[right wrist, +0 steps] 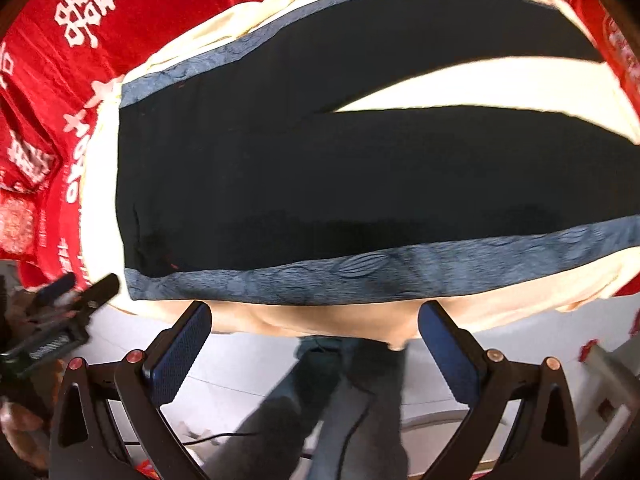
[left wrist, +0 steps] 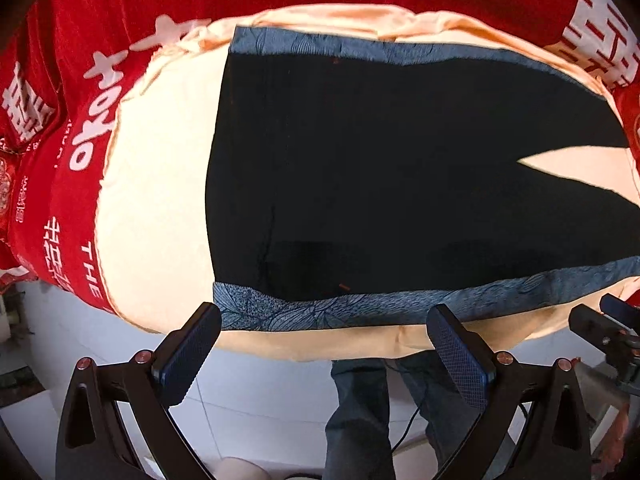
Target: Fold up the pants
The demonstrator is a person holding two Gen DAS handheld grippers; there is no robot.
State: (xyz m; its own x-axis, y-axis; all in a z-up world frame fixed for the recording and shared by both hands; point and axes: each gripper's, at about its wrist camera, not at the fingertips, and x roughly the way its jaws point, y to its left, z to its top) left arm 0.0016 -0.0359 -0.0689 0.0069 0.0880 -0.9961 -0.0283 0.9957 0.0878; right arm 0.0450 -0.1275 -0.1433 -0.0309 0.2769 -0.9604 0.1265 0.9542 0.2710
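Black pants (left wrist: 380, 168) with blue patterned side stripes (left wrist: 360, 308) lie flat on a cream cloth (left wrist: 156, 208), waist to the left, legs spread to the right. My left gripper (left wrist: 324, 320) is open and empty, just off the near edge by the waist end. The pants also show in the right wrist view (right wrist: 320, 168), with the near blue stripe (right wrist: 380, 276) in front of my right gripper (right wrist: 316, 316), which is open and empty, at the near edge. The left gripper shows at the left of the right wrist view (right wrist: 72, 300); the right gripper shows at the right of the left wrist view (left wrist: 608, 320).
A red cloth with white characters (left wrist: 80, 120) covers the surface beyond and left of the cream cloth. White tiled floor (left wrist: 260, 400) and the person's jeans (left wrist: 360, 420) lie below the near edge. A cable (right wrist: 224, 436) runs across the floor.
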